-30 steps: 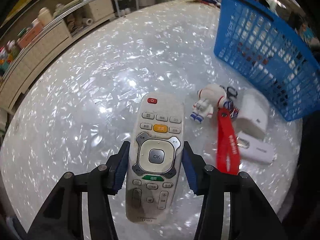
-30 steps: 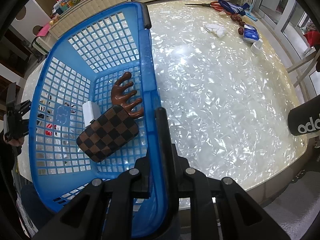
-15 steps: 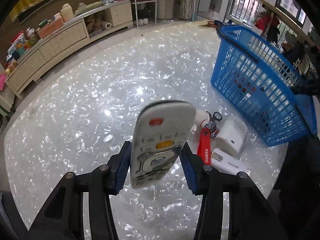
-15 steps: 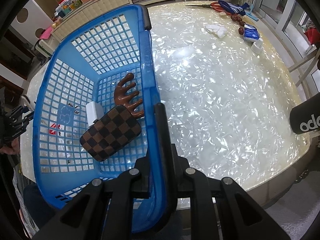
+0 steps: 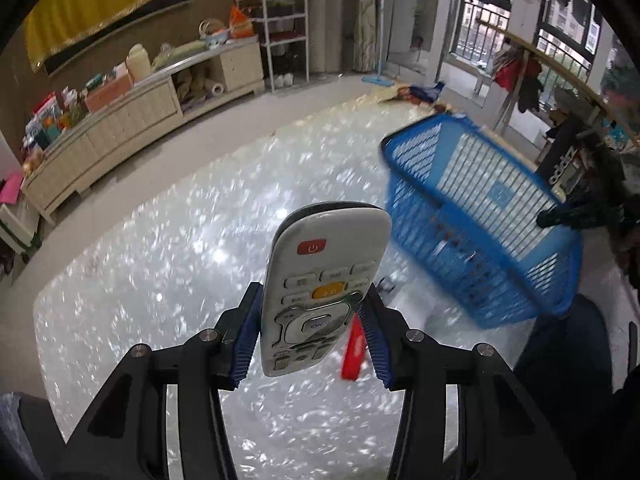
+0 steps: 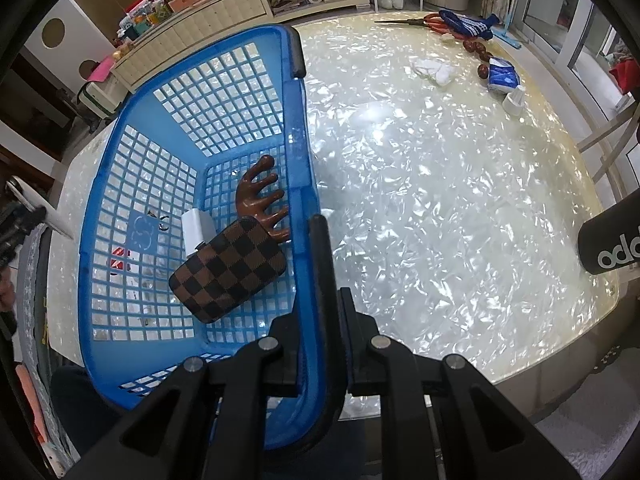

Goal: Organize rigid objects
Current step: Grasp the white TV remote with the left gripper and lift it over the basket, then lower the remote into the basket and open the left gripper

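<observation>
My left gripper (image 5: 310,336) is shut on a white remote control (image 5: 320,280) and holds it high above the shiny white table (image 5: 160,280), its red power button pointing away. The blue basket (image 5: 480,236) stands to the right of the remote. In the right wrist view my right gripper (image 6: 320,320) is shut on the blue basket's (image 6: 132,184) near rim and black handle. Inside lie a brown checkered case (image 6: 228,272), a brown wooden comb (image 6: 260,196) and a white block (image 6: 196,228).
A red strap (image 5: 354,352) lies on the table under the remote. At the table's far right lie red scissors (image 6: 424,22), a blue cloth (image 6: 468,26), a white cloth (image 6: 434,70), a blue pack (image 6: 502,76) and brown beads (image 6: 476,48). A low cabinet (image 5: 132,120) lines the wall.
My left gripper has lifted the remote well off the table and tipped upward, so the room and basket come into view. The right gripper and basket have stayed in place.
</observation>
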Demonstrator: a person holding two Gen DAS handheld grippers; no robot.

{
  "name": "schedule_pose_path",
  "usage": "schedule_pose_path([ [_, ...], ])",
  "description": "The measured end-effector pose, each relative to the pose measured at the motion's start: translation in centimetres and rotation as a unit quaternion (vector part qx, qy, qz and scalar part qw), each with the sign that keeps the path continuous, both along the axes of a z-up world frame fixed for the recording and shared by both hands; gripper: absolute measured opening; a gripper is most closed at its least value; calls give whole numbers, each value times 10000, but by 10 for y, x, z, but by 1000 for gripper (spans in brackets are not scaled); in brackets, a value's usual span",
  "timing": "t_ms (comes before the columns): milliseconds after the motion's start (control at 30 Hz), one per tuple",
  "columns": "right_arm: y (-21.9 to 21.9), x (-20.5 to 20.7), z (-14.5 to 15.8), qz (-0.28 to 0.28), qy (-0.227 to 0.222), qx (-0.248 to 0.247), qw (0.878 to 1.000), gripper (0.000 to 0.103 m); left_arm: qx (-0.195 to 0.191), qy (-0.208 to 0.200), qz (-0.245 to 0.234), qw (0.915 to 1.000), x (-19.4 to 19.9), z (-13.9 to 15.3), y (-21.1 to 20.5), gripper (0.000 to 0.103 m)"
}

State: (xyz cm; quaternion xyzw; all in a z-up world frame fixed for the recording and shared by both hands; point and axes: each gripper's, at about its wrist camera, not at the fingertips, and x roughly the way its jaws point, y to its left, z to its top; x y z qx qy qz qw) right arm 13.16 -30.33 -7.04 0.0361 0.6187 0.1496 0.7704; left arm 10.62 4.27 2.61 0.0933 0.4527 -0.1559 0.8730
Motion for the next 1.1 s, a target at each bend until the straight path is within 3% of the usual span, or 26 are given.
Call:
schedule_pose_path([
  [267, -1, 0, 1, 10, 0, -27, 10000, 13, -292, -384, -496, 9976, -3, 49, -59, 52],
  [467, -1, -2, 2, 30, -8, -13, 10000, 13, -503, -404, -928, 9936, 0, 58, -110, 52],
  [800, -5, -3, 3, 43, 6, 157, 9999, 13, -568, -141, -1604, 9853, 6, 34, -181, 52],
  [1100, -8, -3, 3, 54, 3, 318, 9995, 13, -605, 394, -1639, 9838, 19, -14, -198, 52],
])
